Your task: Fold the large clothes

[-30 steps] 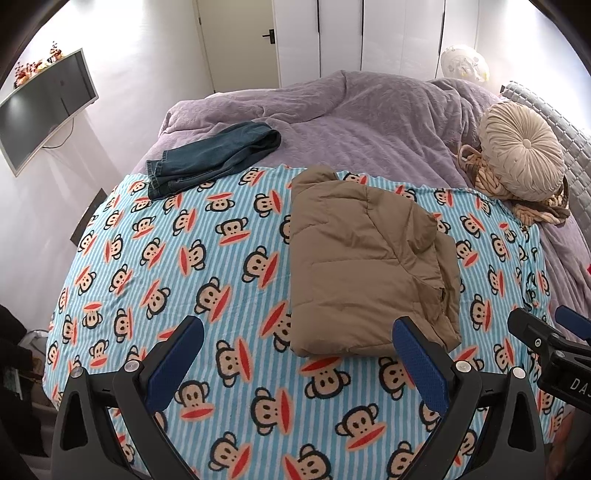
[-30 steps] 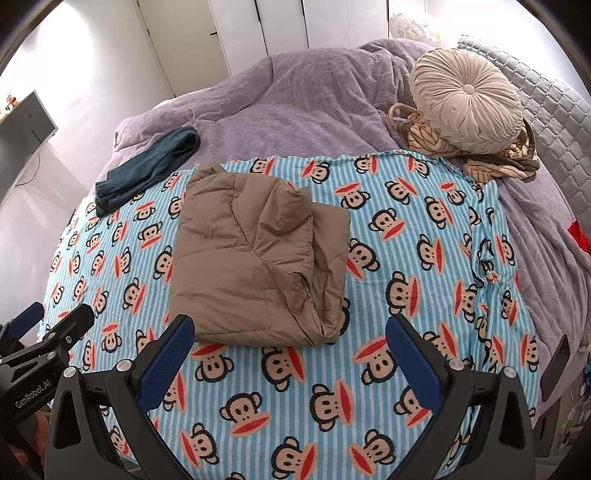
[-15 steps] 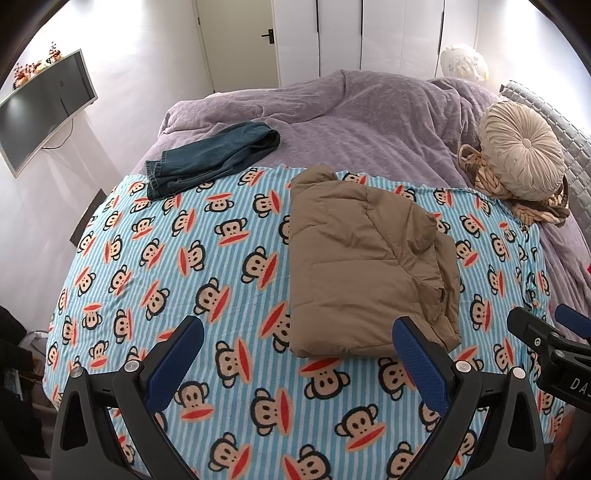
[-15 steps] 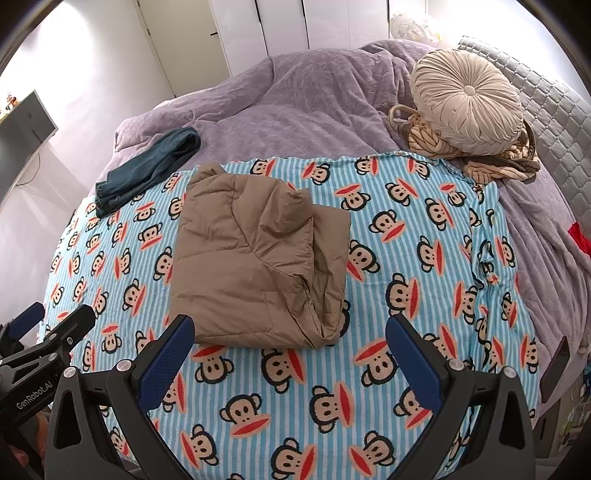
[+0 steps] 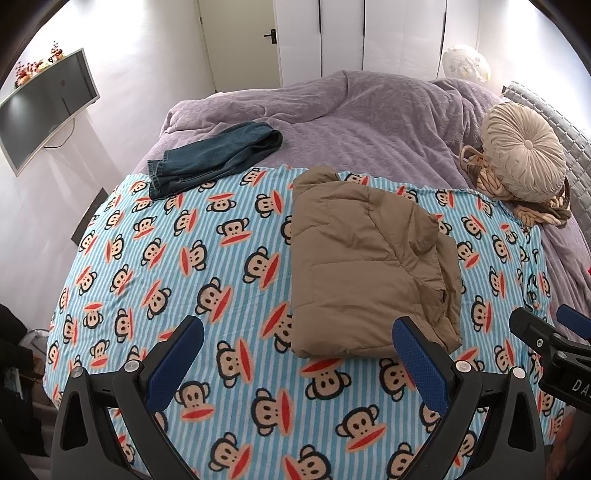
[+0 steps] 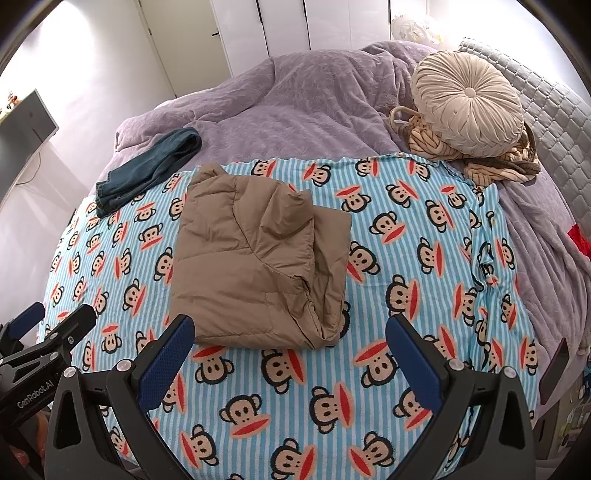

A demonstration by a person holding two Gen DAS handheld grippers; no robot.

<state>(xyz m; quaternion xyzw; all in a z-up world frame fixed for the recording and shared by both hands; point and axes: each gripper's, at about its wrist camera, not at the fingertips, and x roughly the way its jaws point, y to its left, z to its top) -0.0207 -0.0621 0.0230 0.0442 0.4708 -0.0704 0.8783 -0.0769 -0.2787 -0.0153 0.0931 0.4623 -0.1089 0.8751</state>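
The left gripper [image 5: 297, 356] hangs above the near edge of the bed with its jaws spread wide and nothing between them. The right gripper [image 6: 290, 352] is the same: wide open, empty, above the near edge. They sit side by side, each showing at the edge of the other's view.

Beneath both lies a striped monkey-print sheet [image 5: 207, 258], flat and mostly bare. The jacket [image 5: 369, 269], tan and quilted, lies folded into a thick rectangle on this sheet, just beyond the fingertips, untouched. In the left view its near edge is beside the right-hand finger [image 5: 417, 358]; in the right view it is beside the left-hand finger [image 6: 166, 358]. Its loose layered side faces the headboard end.

The sheet has open room on both sides of the jacket and in front. Its far edge meets a purple blanket [image 5: 351, 118] that covers the rest of the bed.

Folded jeans [image 5: 214, 158] lie across that boundary at the far left, well apart from the jacket. A round cushion [image 6: 467, 103] rests on a striped knit [image 6: 491, 166] at the far right, against a grey quilted headboard [image 6: 554, 114].

Beyond the bed are white wardrobe doors [image 5: 343, 33], a door [image 5: 240, 37], and a wall-mounted TV [image 5: 44, 107] to the left.
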